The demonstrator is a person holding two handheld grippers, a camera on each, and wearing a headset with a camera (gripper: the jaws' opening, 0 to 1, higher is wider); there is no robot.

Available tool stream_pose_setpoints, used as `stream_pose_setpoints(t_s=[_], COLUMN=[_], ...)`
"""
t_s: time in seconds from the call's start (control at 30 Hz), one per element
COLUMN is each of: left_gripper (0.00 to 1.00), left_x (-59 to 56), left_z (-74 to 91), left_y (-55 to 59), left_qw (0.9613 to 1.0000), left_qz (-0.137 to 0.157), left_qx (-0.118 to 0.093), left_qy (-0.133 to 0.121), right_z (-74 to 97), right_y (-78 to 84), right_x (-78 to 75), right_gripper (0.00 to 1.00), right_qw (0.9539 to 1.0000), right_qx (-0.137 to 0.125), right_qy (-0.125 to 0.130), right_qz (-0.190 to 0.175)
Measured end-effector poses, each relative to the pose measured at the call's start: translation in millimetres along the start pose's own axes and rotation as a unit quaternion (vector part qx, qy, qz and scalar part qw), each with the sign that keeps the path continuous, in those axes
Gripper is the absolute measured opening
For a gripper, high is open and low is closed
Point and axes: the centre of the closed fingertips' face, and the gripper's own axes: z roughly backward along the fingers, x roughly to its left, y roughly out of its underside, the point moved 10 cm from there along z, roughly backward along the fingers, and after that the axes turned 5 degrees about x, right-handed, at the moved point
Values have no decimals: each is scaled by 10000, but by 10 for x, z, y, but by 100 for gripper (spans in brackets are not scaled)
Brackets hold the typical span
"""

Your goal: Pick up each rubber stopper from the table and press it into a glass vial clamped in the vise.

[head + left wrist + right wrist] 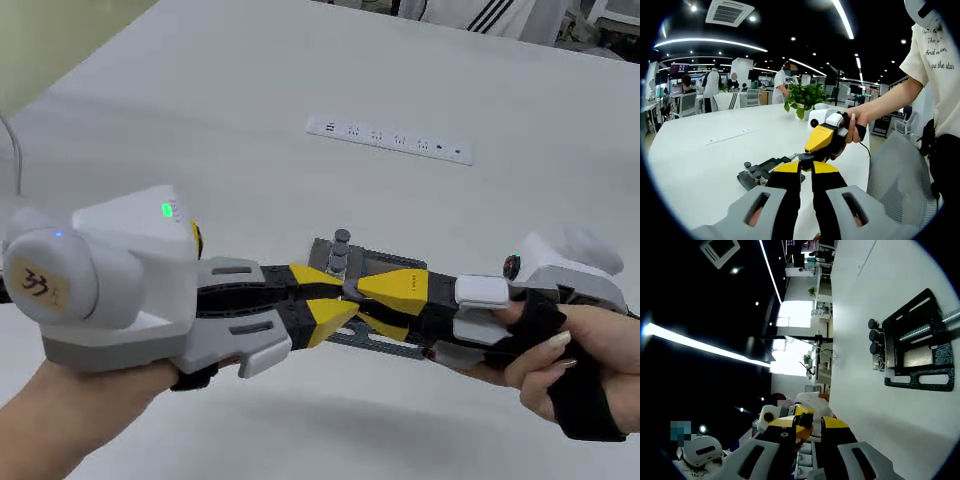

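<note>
Step in hand: judged to be a tip-to-tip regrip or handover of one rubber stopper point(805, 157), not yet the pressing.
Left gripper point(801, 167): its jaws are drawn almost together, yellow tips nearly meeting.
Right gripper point(810, 421): its jaws are likewise narrowed to a point that faces the left tips head-on.
Stopper: a small dark piece sits exactly where the two sets of tips meet. Which gripper actually pinches it cannot be told.
Vise point(385, 266): lies on the table point(200, 120) just beyond the meeting tips, apart from both.
Vials point(873, 335): three dark-capped tops stand in a row at the vise edge, ahead of the right gripper's tips. Whether an open vial remains cannot be told.
Doing it well: the receiving gripper should close on the stopper's wide end before the other lets go, leaving the narrow end free and pointing out.
Next move calls for: bringing the stopper square over a vial mouth and pushing along the vial's axis.
Risk: a slanted grip could flick the stopper out.
</note>
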Motion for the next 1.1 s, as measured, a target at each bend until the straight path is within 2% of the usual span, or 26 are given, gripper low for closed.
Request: stream_pose_setpoints(t_s=[0.1,0.13,0.17,0.2,0.27,0.33,0.37,0.4,0.43,0.5,0.53,0.57,0.6,0.63,0.7,0.73,0.77,0.8,0.83,0.87,0.9,0.97,1.0,1.03,1.07,1.1], left_gripper=[4,4,4,4,4,4,4,4,4,4,4,4,4,4,4,4,4,4,4,4,4,4,4,4,4,4], left_x=[10,14,17,17,19,18,17,14,13,18,19,21,21,22,24,17,13,6,1,-5,-15,-27,-36,-42,-58,-67], left_z=[-2,-4,-9,-12,-24,-36,-42,-50,-55,-66,-69,-74,-76,-79,-85,-92,-95,-102,-105,-108,-114,-123,-129,-133,-141,-146], left_y=[21,31,40,45,57,67,68,67,66,71,71,72,70,67,63,58,56,54,53,53,53,57,62,66,75,80], left_qw=[10000,9999,9998,9998,9996,9995,9994,9993,9992,9990,9989,9988,9987,9987,9985,9984,9983,9982,9981,9981,9980,9977,9976,9974,9969,9965], left_qz=[-11,-32,-54,-64,-65,-92,-96,-116,-130,-127,-141,-155,-150,-164,-183,-195,-201,-214,-222,-225,-226,-248,-255,-264,-319,-354], left_qx=[85,133,178,203,263,318,336,352,367,419,432,467,472,477,498,515,525,536,543,546,555,575,588,606,660,693], left_qy=[-7,-20,-25,-20,-2,13,27,39,34,61,62,78,97,110,129,151,164,176,186,199,221,251,276,291,299,314], right_z=[37,51,68,84,78,89,81,68,68,58,56,41,30,11,-18,-43,-50,-58,-99,-127,-146,-170,-185,-196,-238,-246], right_y=[-43,-69,-110,-134,-163,-209,-224,-239,-252,-294,-314,-301,-300,-301,-307,-315,-323,-343,-319,-308,-308,-301,-299,-298,-247,-246], right_x=[88,104,138,166,253,314,340,380,395,446,464,504,530,568,617,650,667,686,713,728,738,738,731,728,731,720], right_gripper=[15,15,18,21,28,30,30,30,31,32,33,33,33,32,31,30,30,29,28,27,26,23,23,22,22,22], right_qw=[9998,9989,9954,9919,9790,9598,9493,9341,9244,8915,8735,8476,8287,7972,7584,7315,7171,6937,6762,6628,6428,6213,6071,5972,5850,5821], right_qx=[55,95,183,330,666,1049,1136,1295,1417,1710,1855,2170,2342,2622,2930,3159,3278,3439,3566,3654,3839,4082,4210,4288,4413,4471], right_qy=[10,179,321,434,733,1056,1176,1352,1445,1634,1745,1883,1986,2127,2255,2314,2349,2422,2441,2477,2499,2480,2471,2476,2465,2437], right_qz=[189,432,885,1150,1782,2381,2686,3041,3234,3863,4150,4461,4680,5005,5367,5581,5684,5846,5966,6048,6140,6212,6271,6310,6343,6339])
